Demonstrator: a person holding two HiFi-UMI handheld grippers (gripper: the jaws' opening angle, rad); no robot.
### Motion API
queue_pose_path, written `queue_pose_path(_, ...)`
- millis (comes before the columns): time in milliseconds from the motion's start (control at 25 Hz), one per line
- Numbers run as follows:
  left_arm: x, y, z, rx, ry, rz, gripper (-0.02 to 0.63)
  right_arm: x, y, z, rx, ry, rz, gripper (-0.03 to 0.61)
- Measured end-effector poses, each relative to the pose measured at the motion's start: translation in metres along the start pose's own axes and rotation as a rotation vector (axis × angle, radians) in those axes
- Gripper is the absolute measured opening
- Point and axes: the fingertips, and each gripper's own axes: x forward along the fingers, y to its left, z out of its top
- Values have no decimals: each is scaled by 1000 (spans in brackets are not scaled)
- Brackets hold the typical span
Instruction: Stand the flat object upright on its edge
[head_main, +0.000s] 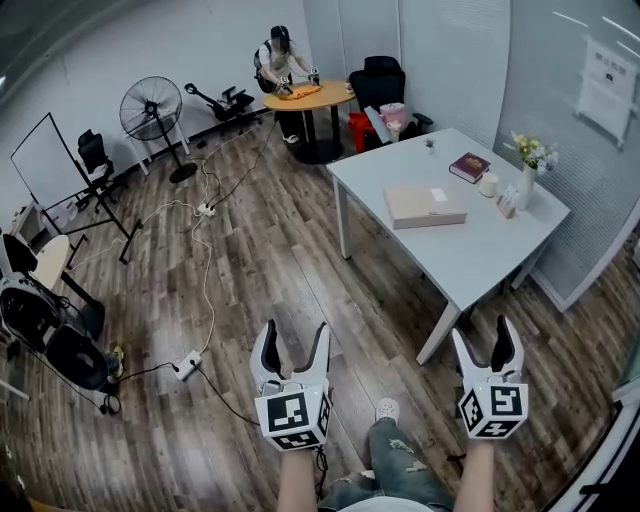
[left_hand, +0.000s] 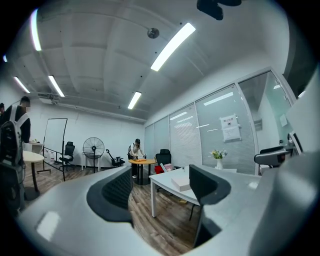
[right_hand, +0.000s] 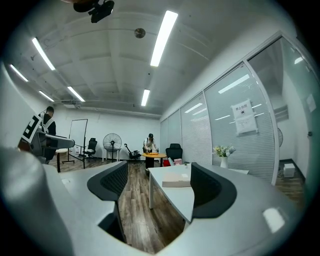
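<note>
Left gripper (head_main: 294, 342): held low at 6 o'clock in the head view and pointing level into the room. Its fingers are released and wide apart, with only floor (head_main: 250, 260) and distant furniture showing between them.
Right gripper (head_main: 484, 340): at 5 o'clock, short of the near corner of the surface (head_main: 470, 255). Its fingers are likewise released and empty.
Why held so: both look carried level and ready-open because the person stands well back from the work. I judge this an approach, with nothing touched yet.
Flat object (head_main: 425, 206): a beige box lying on its broad face in the middle of the surface, at 1 o'clock from the grippers and well apart from both. It is not yet stood up.
Why it lies so: the bare top around it should leave room to tip it onto an edge.
Surface: a white rectangular top whose near half is bare. Toward 2 o'clock sit a dark red book (head_main: 469, 167), a cup (head_main: 488, 185) and a vase (head_main: 527, 185) of flowers.
Room: wood-plank floor, with a glass partition (head_main: 580, 150) at 3 o'clock. At 12 o'clock a person (head_main: 278, 60) works at a round table (head_main: 310, 97). A fan (head_main: 152, 110) stands at 11 o'clock, a whiteboard (head_main: 45, 160) at 10 and a power strip (head_main: 187, 367) on the floor at 8.
</note>
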Motion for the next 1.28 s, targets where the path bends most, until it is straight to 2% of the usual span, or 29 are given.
queue_pose_path(320,106,-12,14,-5,-11,25,344,102,-46,13,6,-2,15,407)
queue_pose_path(680,219,-34,30,26,-20,12,344,211,-93,30,13,-17,34,407)
queue_pose_path(1080,296,-30,23,27,6,45,344,293,-114,26,11,7,55,407)
queue_pose_path(1280,333,-30,15,27,22,29,344,326,-122,19,14,26,46,407)
